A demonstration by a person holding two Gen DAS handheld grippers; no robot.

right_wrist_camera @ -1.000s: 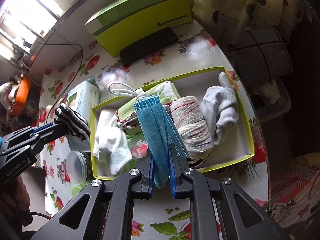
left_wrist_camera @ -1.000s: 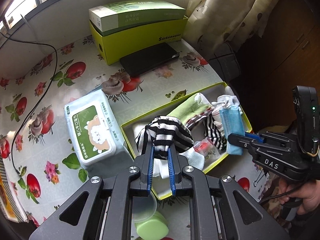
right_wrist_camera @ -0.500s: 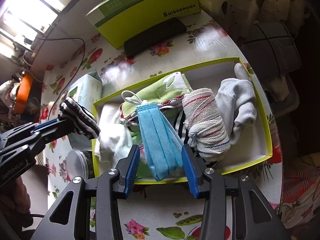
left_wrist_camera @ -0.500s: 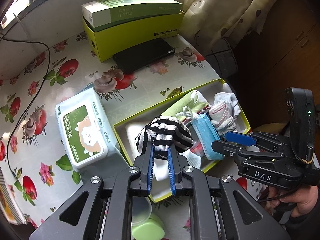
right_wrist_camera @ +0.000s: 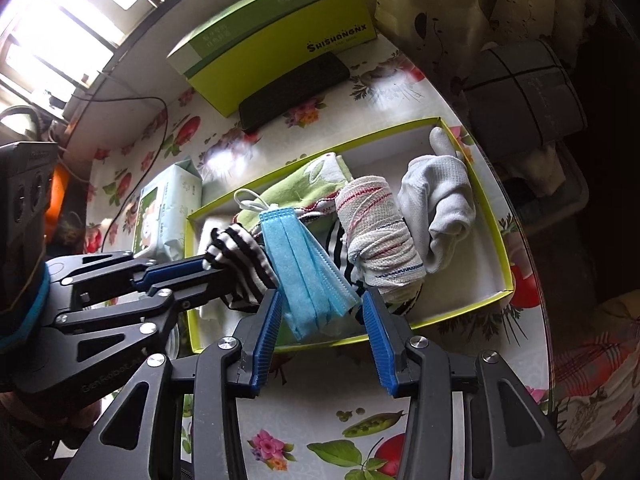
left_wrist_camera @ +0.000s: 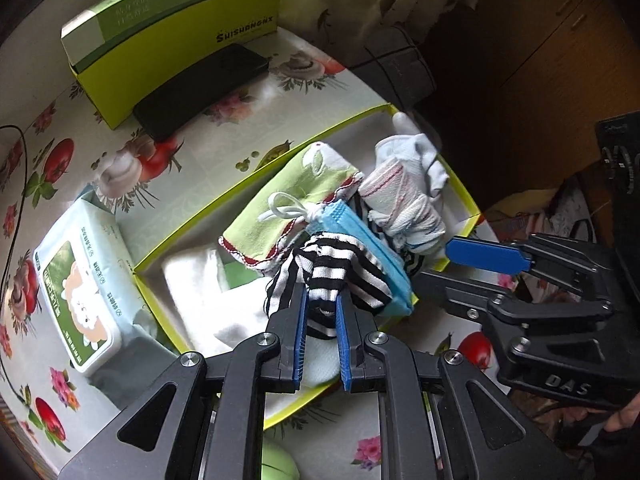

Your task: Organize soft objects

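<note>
The left gripper is pinching a striped sock between its blue pads. The sock hangs over the yellow tray, and the tray lies just past the fingertips.

The right gripper has its jaws apart. A blue mask sits between them, but the pads do not press on it. The mask lies in the tray, leaning on the other soft things, and its white loops point away from the gripper. In the right wrist view, the left gripper comes in from the left, and its sock touches the mask's left side.

Just right of the mask is a rolled cloth with red and blue lines. Further right is a white sock. Behind the mask lies a green cloth.

Outside the tray, far left of the right gripper, is a pack of wipes. Further away, past the tray, a black phone lies beside a green box.
</note>
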